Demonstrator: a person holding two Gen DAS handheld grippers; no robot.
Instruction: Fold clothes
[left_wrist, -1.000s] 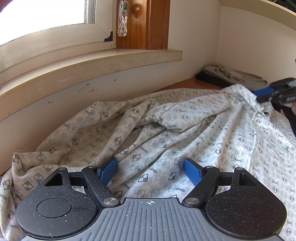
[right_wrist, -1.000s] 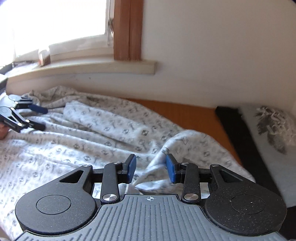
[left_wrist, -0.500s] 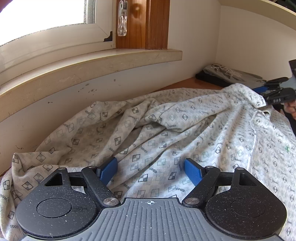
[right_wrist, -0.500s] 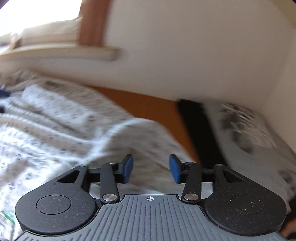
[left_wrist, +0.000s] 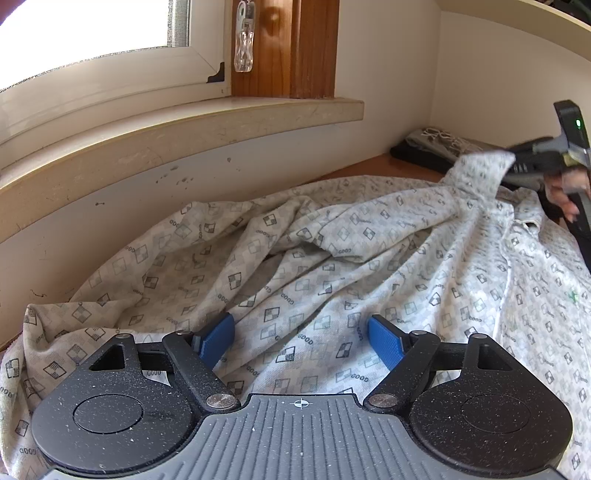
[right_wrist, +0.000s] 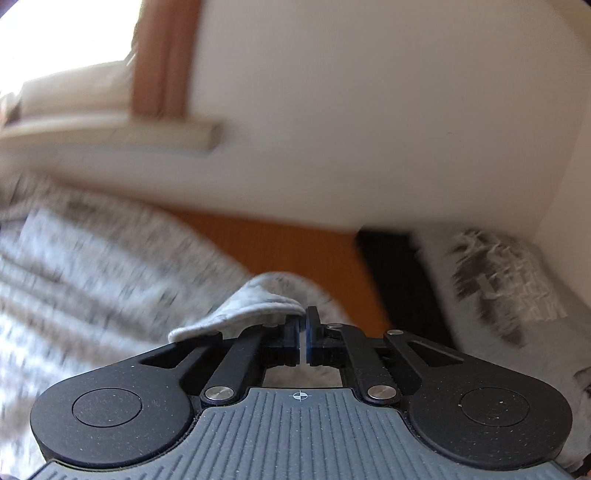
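Note:
A crumpled pale garment (left_wrist: 332, 258) printed with small checked squares lies over the wooden surface below the window sill. My left gripper (left_wrist: 301, 341) rests low over its near part, jaws wide open, blue pads (left_wrist: 218, 338) apart with cloth lying loose between them. My right gripper (right_wrist: 304, 332) is shut on an edge of the garment (right_wrist: 255, 302), which folds over its left finger. In the left wrist view the right gripper (left_wrist: 517, 164) holds a raised corner of the cloth at the far right, with a hand (left_wrist: 565, 184) behind it.
A white wall and a beige window sill (left_wrist: 184, 144) run along the far side. A strip of orange wooden surface (right_wrist: 295, 251) shows past the garment. In the right corner lies a folded grey printed garment (right_wrist: 498, 288) on something black (right_wrist: 391, 273).
My right gripper swung right and closed on the garment's edge, lifting that corner. The left gripper stayed still and open.

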